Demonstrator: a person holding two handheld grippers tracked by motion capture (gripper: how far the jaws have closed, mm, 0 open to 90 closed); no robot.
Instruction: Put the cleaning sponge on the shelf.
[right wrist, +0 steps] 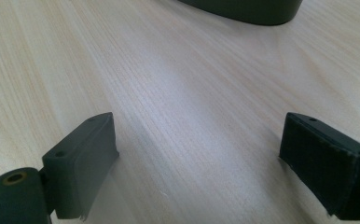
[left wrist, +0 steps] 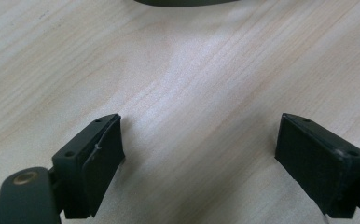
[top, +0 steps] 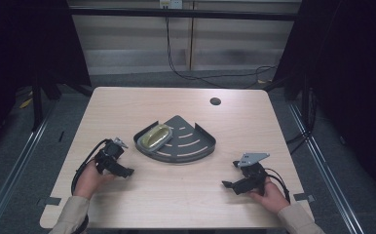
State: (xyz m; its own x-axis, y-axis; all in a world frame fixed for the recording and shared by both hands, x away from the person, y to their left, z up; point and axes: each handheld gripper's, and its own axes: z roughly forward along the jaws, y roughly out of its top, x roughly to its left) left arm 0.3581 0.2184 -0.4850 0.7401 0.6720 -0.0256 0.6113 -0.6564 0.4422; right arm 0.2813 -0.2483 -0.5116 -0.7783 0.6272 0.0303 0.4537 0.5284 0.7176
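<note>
Both grippers, left gripper point(top: 122, 171) and right gripper point(top: 230, 185), sit wide open, empty, over bare table point(top: 176, 195); high view adds corner tray point(top: 196, 146) with soap dish point(top: 154, 137).

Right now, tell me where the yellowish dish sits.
In the high view, the yellowish dish lies in the left part of the dark corner tray, mid-table, ahead of and between both claws.

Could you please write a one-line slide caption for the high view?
Two hand-held grippers, left and right, rest open on a wooden table flanking a dark corner tray holding a yellowish dish.
</note>
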